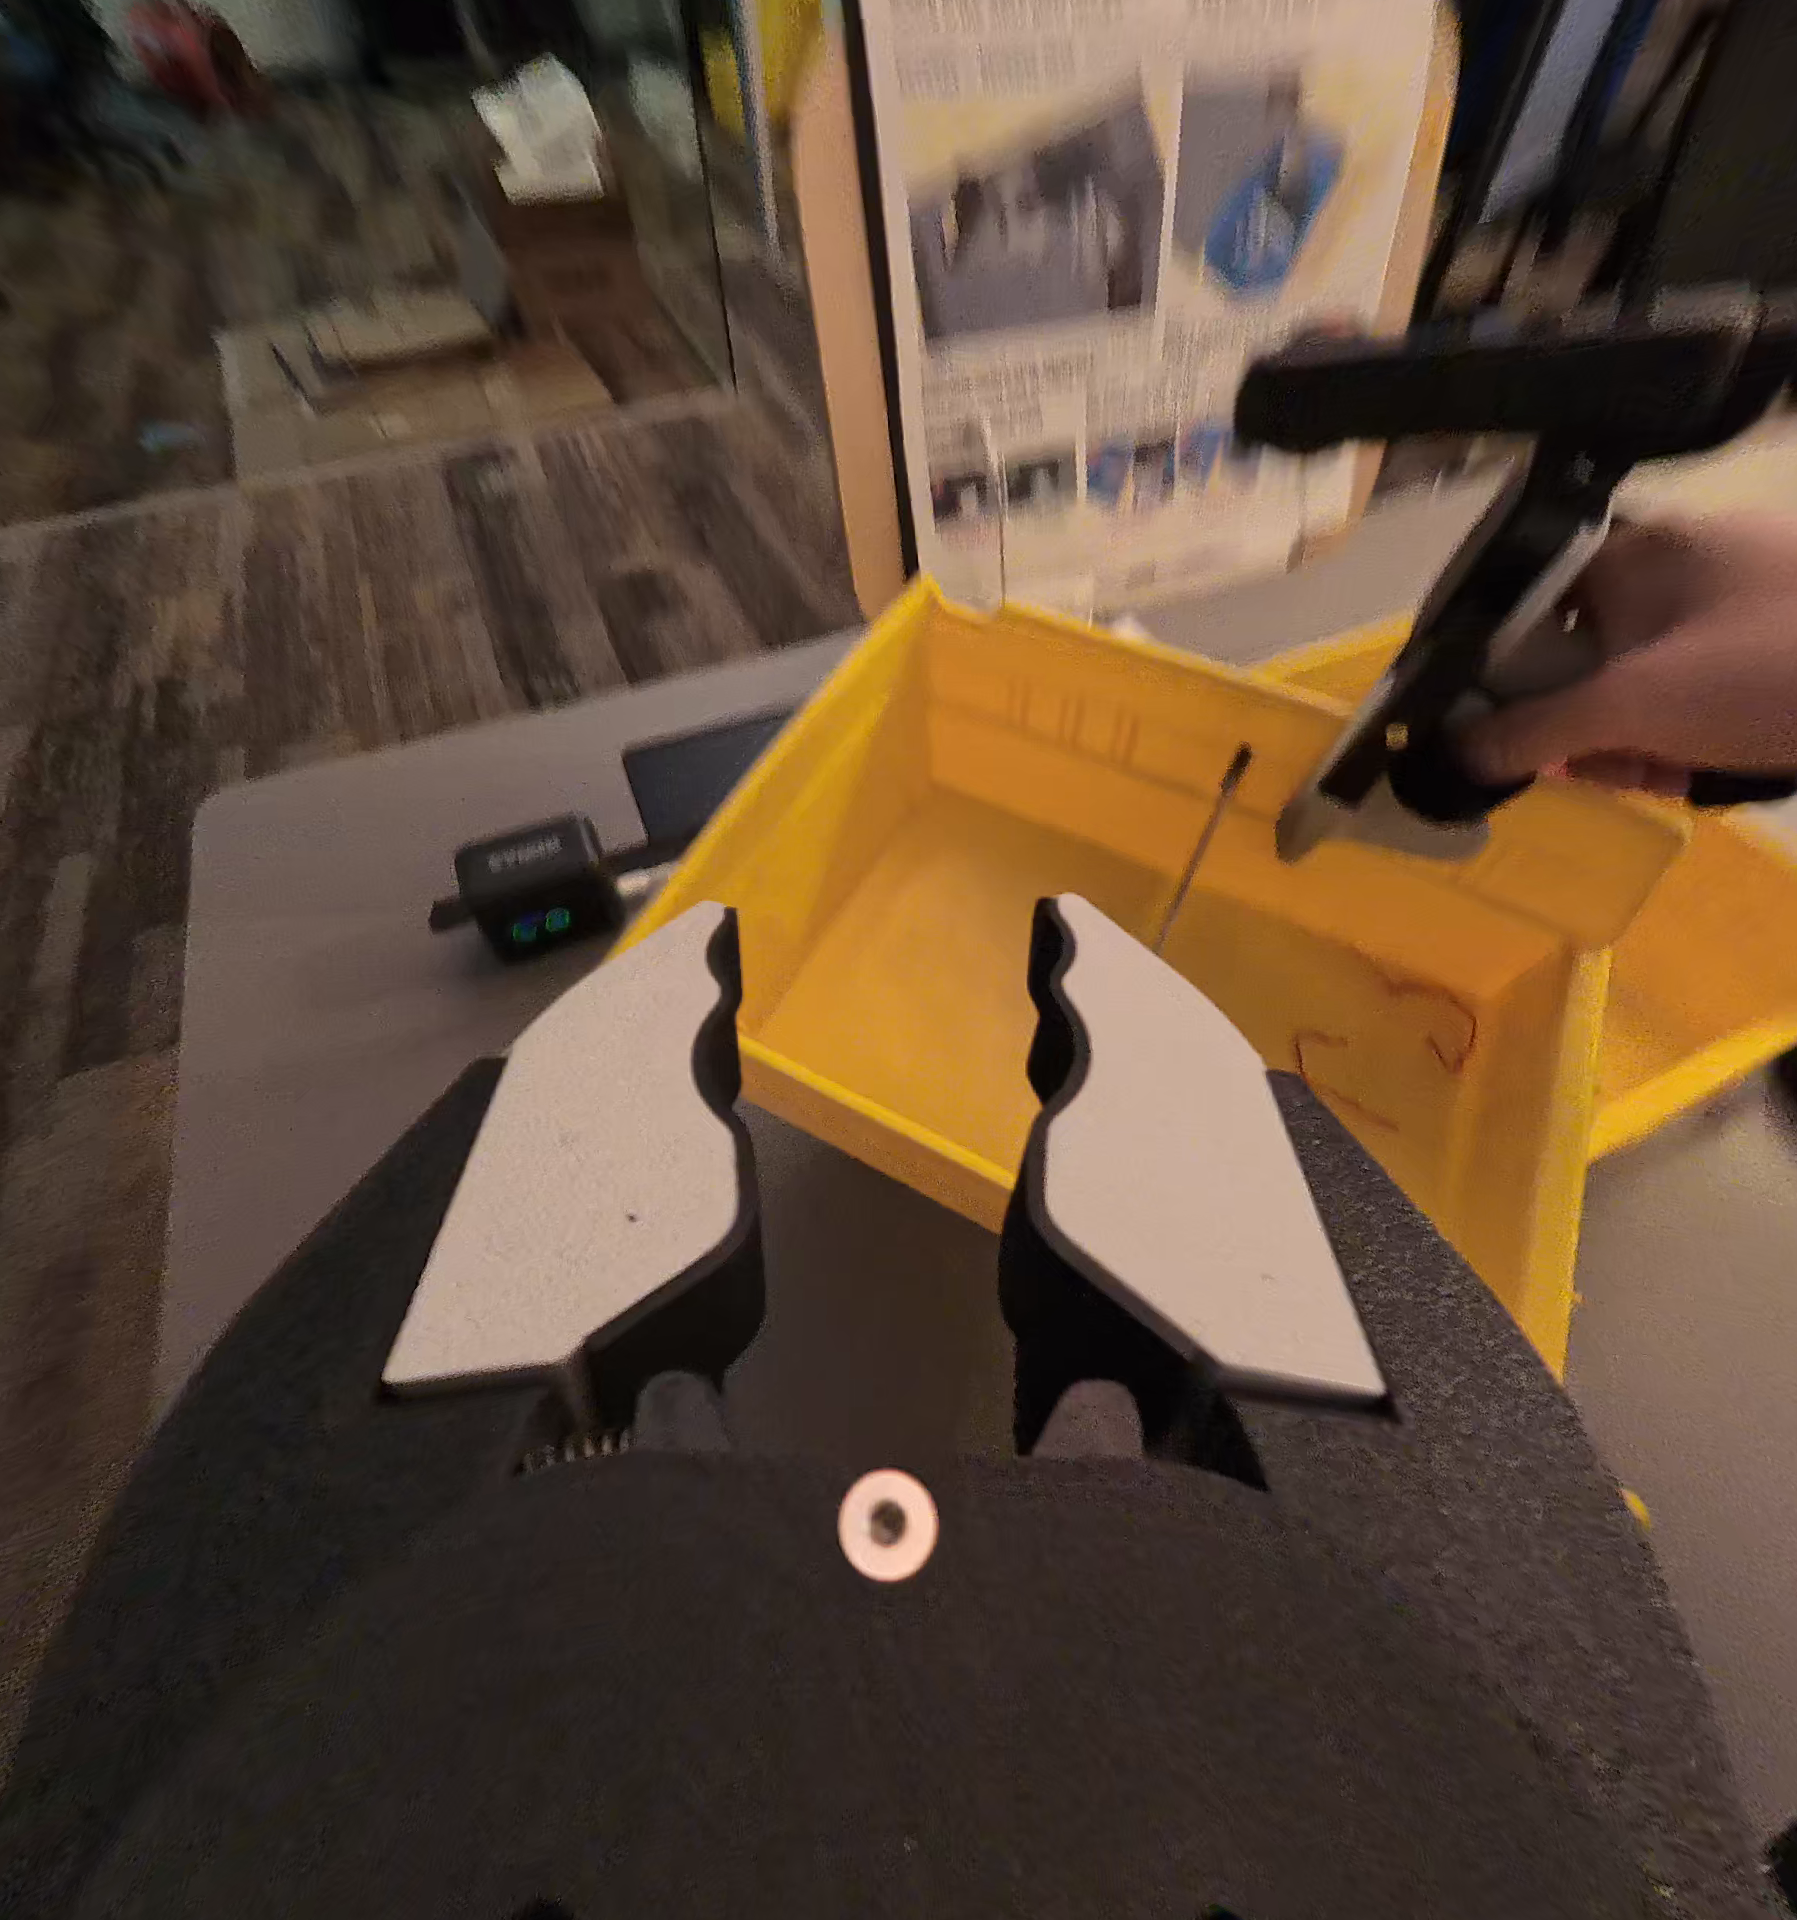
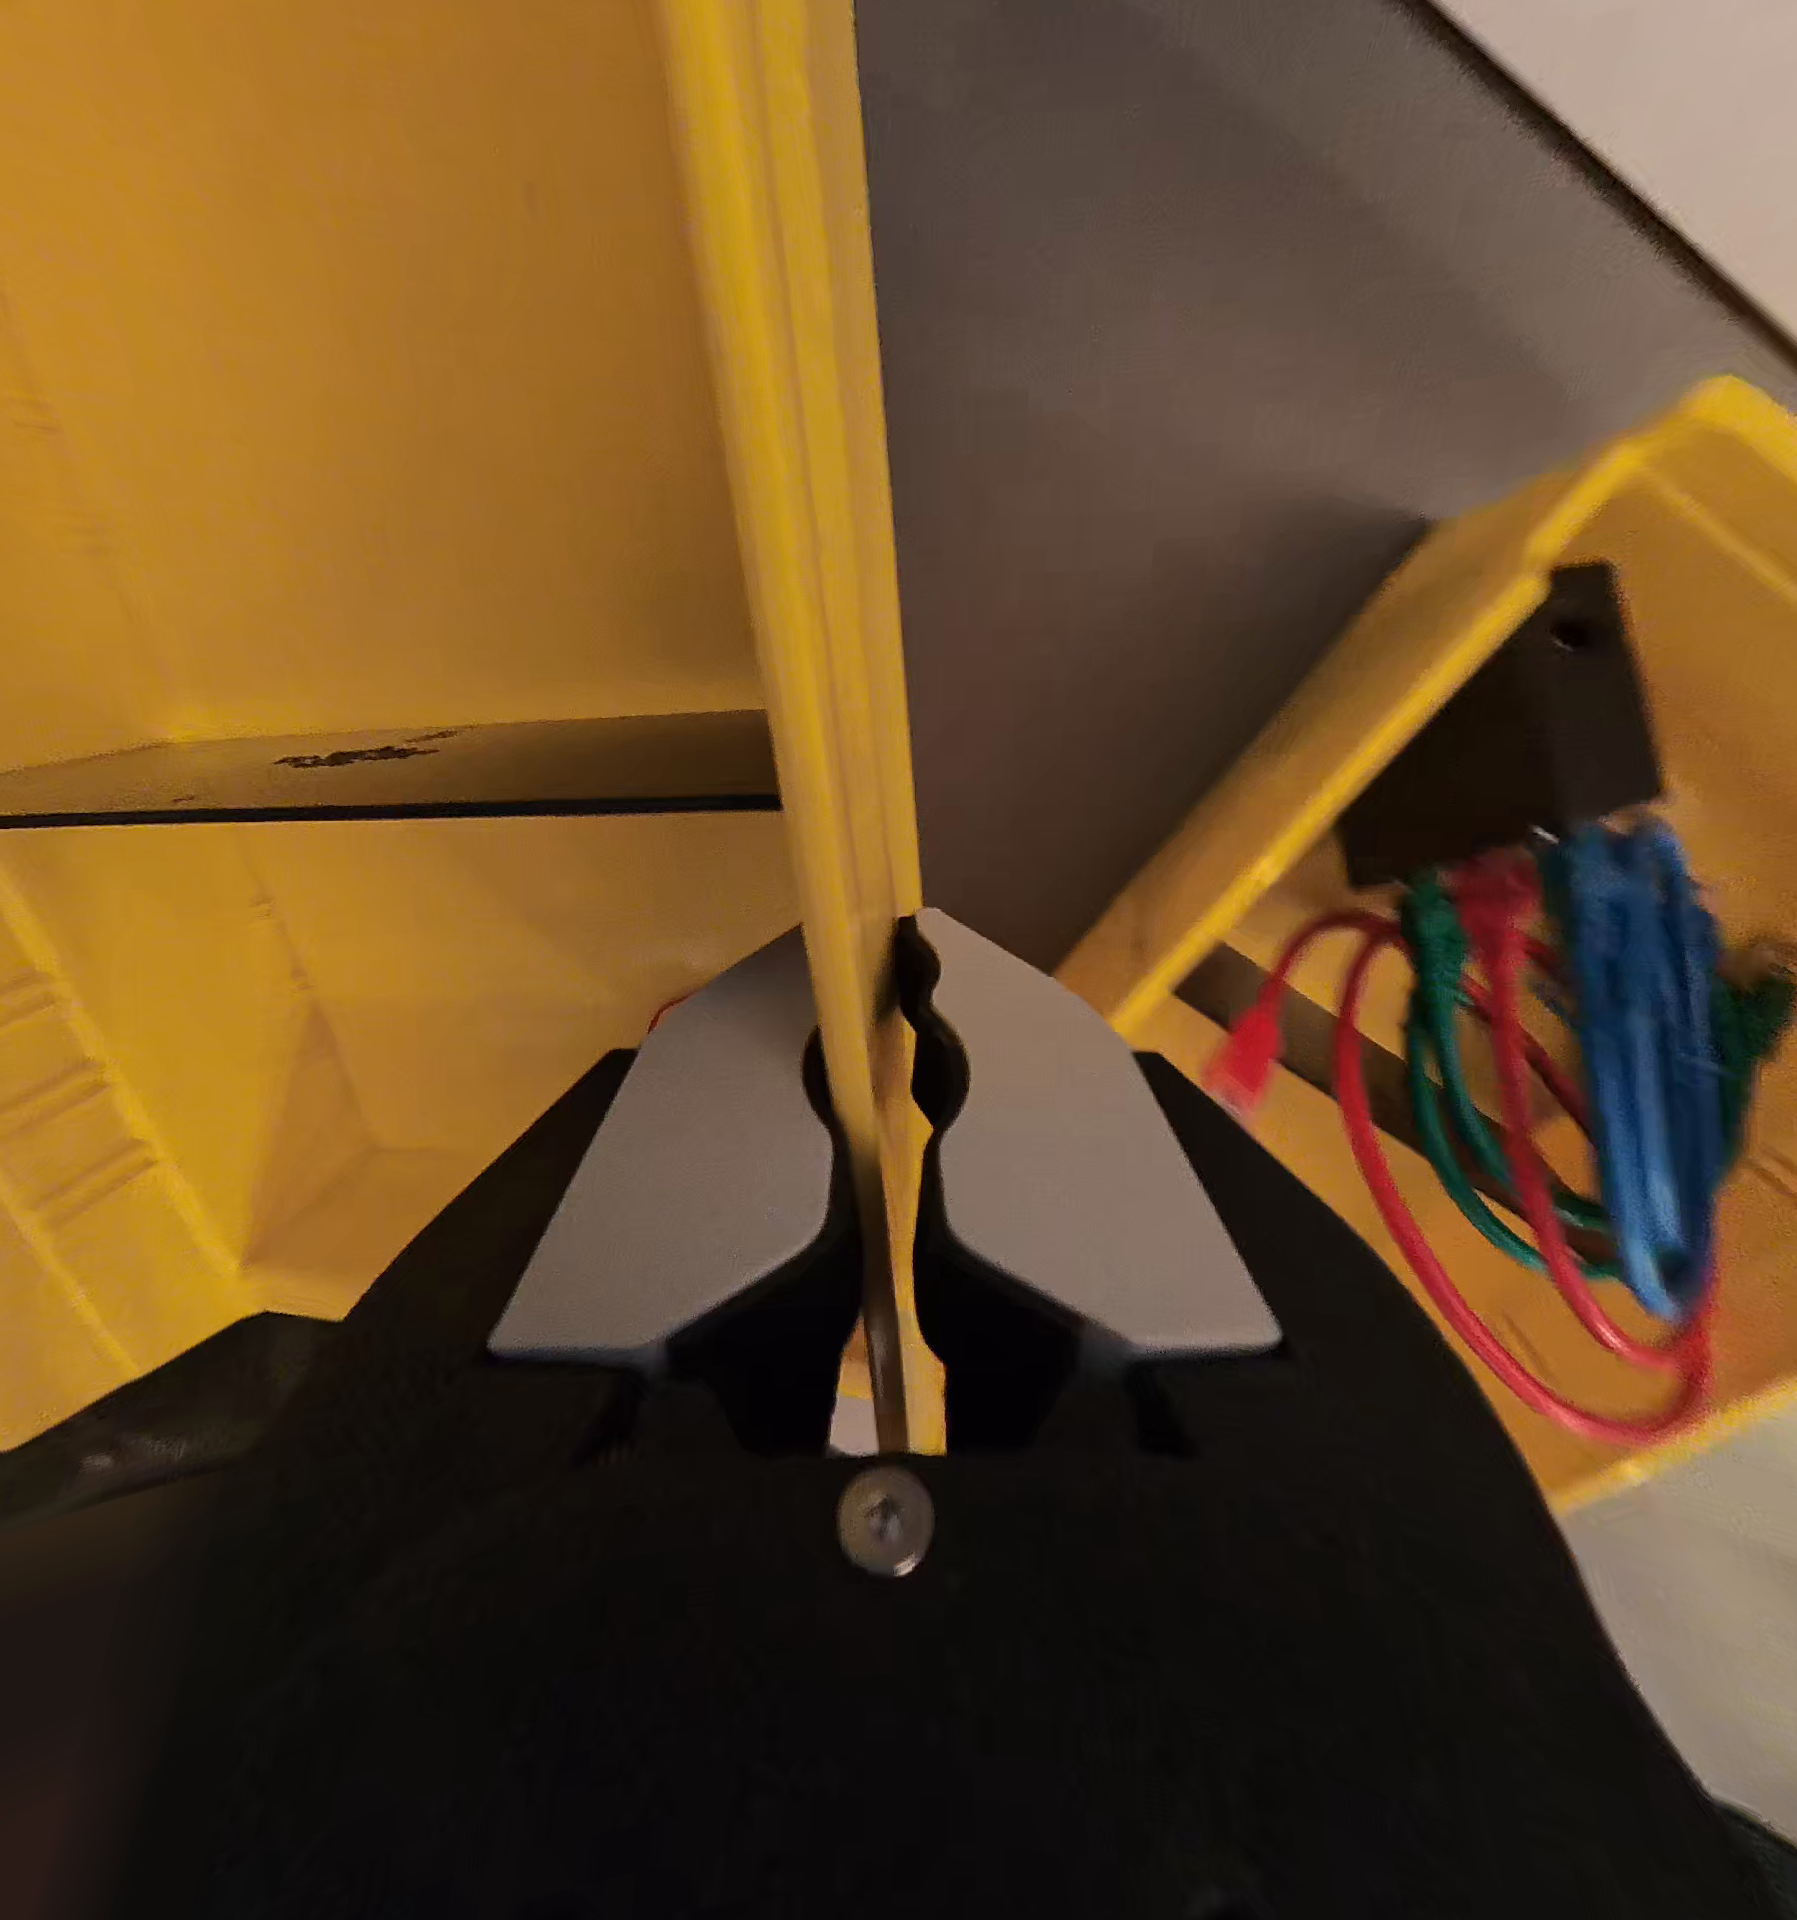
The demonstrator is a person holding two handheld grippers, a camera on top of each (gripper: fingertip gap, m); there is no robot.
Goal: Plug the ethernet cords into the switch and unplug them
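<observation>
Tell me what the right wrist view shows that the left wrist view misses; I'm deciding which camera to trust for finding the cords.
Only the right wrist view shows the second yellow bin holding the black switch with red, green and blue ethernet cords, and the right gripper clamped on the near bin's wall.

Only the left wrist view shows the open, empty left gripper, a small black device with green lights, the hand and a poster.

Both show the large yellow bin on the grey table.
</observation>
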